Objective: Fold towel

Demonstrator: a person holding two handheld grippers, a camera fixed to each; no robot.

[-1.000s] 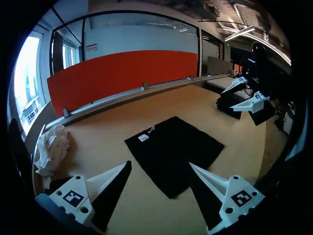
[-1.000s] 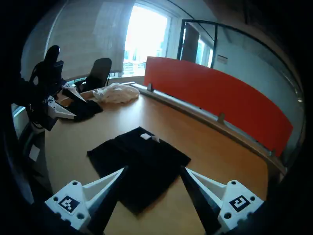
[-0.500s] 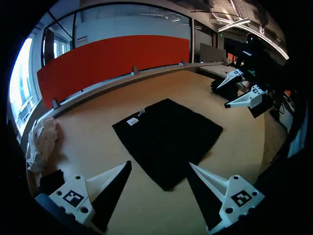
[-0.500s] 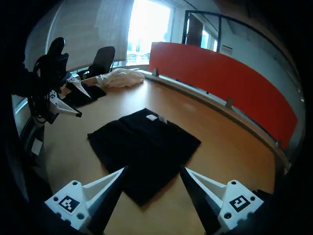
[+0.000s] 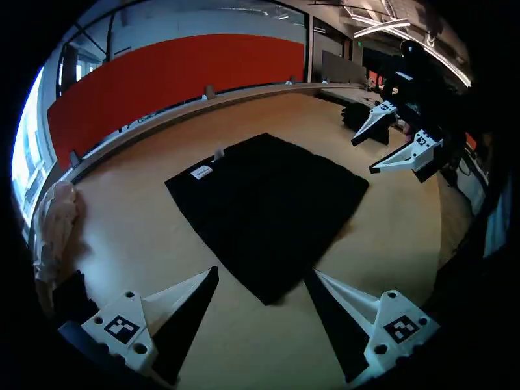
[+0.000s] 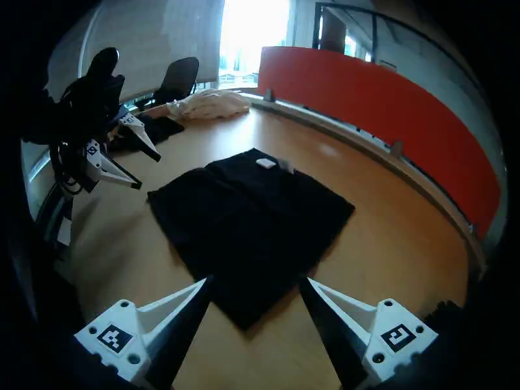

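Observation:
A black towel (image 5: 270,198) with a small white label (image 5: 201,172) lies flat on the wooden table (image 5: 136,221). In the left gripper view my left gripper (image 5: 262,279) is open, its tips just short of the towel's near corner. Farther off at the right, the right gripper (image 5: 363,155) is held open above the table. In the right gripper view the same towel (image 6: 250,218) spreads ahead of my open right gripper (image 6: 255,284), whose tips hover at its near corner. The left gripper (image 6: 145,171) shows at the far left, open, held by a person.
A long red divider panel (image 5: 182,78) runs along the table's far edge. Crumpled pale cloth (image 5: 55,224) lies at the left end, also visible as the pale cloth (image 6: 208,104) near a black office chair (image 6: 179,77). A dark cloth pile (image 5: 361,117) sits behind the right gripper.
Both grippers have tilted down and come closer to the towel, which now looks larger and lies nearer their tips. The towel itself has not moved. Both stay open.

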